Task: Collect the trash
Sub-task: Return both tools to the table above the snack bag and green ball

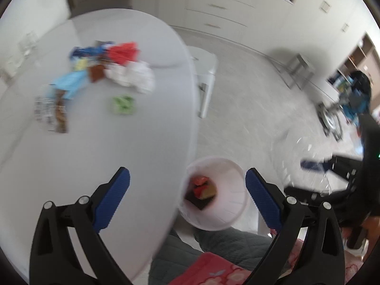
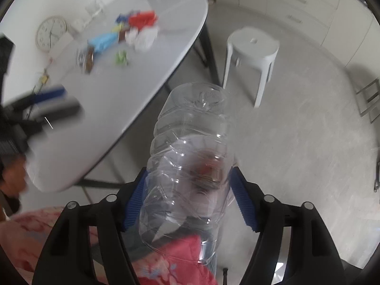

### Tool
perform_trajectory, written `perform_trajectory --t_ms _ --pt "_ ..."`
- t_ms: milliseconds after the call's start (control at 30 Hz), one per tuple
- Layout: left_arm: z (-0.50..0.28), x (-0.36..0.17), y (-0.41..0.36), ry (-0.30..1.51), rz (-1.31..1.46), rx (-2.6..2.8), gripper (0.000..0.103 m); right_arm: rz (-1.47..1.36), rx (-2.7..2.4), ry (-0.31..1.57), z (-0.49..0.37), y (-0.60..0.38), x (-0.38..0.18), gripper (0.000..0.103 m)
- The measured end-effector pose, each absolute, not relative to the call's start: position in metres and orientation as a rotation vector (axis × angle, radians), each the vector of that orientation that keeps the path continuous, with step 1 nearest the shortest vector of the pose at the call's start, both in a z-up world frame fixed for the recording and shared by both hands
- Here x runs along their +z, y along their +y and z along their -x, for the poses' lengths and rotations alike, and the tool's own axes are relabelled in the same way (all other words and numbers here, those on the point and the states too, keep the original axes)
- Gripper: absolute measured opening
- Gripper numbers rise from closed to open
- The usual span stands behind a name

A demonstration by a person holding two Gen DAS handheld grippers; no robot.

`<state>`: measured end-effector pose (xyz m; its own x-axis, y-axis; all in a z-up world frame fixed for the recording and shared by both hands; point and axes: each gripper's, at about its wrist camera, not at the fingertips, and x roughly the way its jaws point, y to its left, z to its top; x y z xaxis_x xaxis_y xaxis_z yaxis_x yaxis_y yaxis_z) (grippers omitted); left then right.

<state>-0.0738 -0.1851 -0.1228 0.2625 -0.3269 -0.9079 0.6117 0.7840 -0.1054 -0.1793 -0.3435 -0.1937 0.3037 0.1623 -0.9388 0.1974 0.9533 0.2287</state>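
Right gripper [image 2: 187,197] clamped on clear plastic bottle [image 2: 190,147], blue pads pressing both sides, bottle base pointing away. Left gripper [image 1: 187,197] spread wide, nothing between fingers, hovering over table edge and white bin [image 1: 235,187] on floor; wrappers already inside bin. Pile of trash [image 1: 104,71] lay on white table [image 1: 95,166]; white stool [image 2: 251,49] near table

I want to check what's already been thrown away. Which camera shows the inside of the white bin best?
The left wrist view: the white bin sits open-topped beside the table, red and dark wrappers visible inside. The right wrist view shows it only blurred through the clear bottle held in the right gripper.
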Motion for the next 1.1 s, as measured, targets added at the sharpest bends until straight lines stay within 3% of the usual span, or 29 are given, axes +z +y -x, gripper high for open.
perform_trajectory --t_ms 33,100,233,733,1100 --pt "0.069 -0.119 -0.177 1.129 -0.287 -0.623 0.094 -0.334 -0.026 1.281 0.177 -0.341 -0.199 0.084" --pt "0.054 -0.115 -0.156 1.115 -0.266 -0.576 0.094 -0.336 -0.049 1.256 0.174 -0.337 -0.199 0.093" --pt "0.027 -0.105 -0.121 1.091 -0.21 -0.482 0.094 -0.343 -0.055 1.162 0.163 -0.333 -0.177 0.1" --pt "-0.021 -0.092 -0.026 0.988 -0.14 -0.287 0.094 -0.228 0.061 1.009 0.062 -0.274 -0.105 0.1" --pt "-0.099 -0.123 -0.028 0.968 -0.212 -0.326 0.094 -0.206 0.05 1.03 0.006 -0.246 -0.112 0.1"
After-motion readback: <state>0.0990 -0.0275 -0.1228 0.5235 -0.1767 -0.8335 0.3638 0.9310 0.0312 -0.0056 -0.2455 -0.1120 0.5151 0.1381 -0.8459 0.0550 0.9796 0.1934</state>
